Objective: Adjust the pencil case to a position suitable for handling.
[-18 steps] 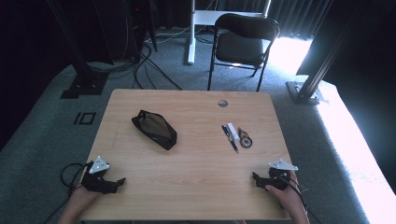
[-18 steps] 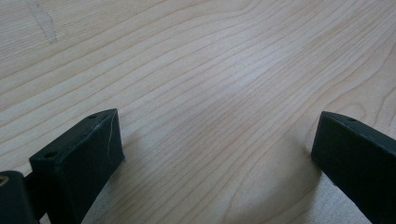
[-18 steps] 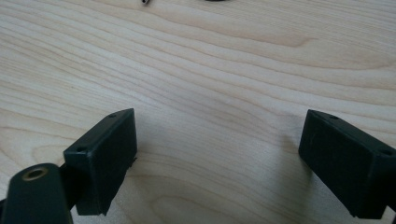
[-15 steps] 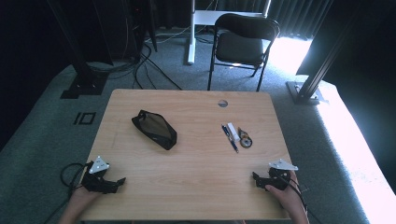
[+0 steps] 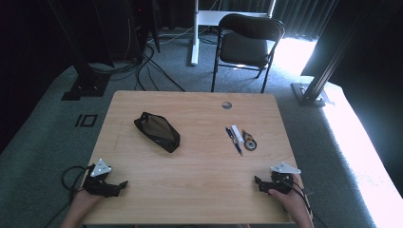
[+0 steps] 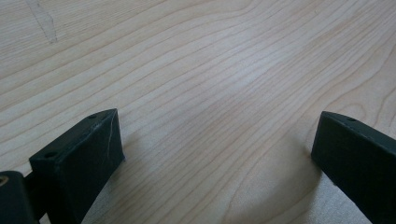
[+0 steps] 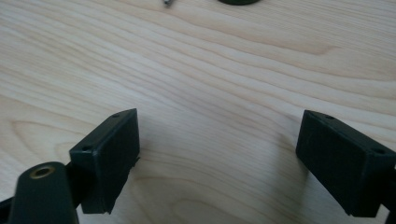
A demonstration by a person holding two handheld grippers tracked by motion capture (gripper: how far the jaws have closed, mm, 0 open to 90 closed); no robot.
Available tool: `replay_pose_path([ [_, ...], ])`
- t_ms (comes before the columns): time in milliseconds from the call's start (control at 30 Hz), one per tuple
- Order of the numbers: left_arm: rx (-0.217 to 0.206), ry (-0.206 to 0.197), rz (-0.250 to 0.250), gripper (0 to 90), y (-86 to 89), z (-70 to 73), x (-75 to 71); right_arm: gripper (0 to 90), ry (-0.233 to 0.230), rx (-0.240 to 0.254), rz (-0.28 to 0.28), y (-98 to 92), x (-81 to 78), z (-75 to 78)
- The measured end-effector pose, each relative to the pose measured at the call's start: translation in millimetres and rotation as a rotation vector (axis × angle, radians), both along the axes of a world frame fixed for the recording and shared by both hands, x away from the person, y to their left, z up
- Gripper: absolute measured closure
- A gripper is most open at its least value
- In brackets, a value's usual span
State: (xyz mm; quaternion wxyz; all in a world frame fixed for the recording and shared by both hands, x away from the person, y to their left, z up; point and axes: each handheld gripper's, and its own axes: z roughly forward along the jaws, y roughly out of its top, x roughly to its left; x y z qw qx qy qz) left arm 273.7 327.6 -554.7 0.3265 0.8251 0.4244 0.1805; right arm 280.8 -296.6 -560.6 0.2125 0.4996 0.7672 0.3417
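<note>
Altogether, two grippers are held over one wooden desk (image 5: 199, 190), and four loose things are counted on it. The left gripper (image 5: 119, 184) is seen at the desk's near left corner, the right gripper (image 5: 257, 182) at its near right corner, each carried by one hand. In the left gripper view the two black fingers (image 6: 88, 154) are set wide apart, with bare wood between them and nothing gripped. In the right gripper view the two fingers (image 7: 112, 154) are likewise spread wide, and nothing is held between them.

One black mesh pouch (image 5: 157, 131) is laid slantwise left of the desk's middle, well apart from both grippers. Right of the desk's middle, three small things are gathered close together: one dark pen (image 5: 234, 141), one small white block (image 5: 237, 134) just beside it, and one round dark disc (image 5: 250, 142) next to that. These three lie nearer the right gripper than the left. One round grommet (image 5: 226, 105) is set into the desk near its far edge. One black folding chair (image 5: 246, 45) is placed beyond the desk's far edge.
</note>
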Motion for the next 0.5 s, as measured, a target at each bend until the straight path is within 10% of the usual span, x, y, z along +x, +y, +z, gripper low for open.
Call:
replay_pose_path([
  [500,-0.002,-0.001,0.002,2.2,0.0,-0.1,-0.4,13.2,-0.030,0.025,0.120,54.5,16.1,14.6],
])
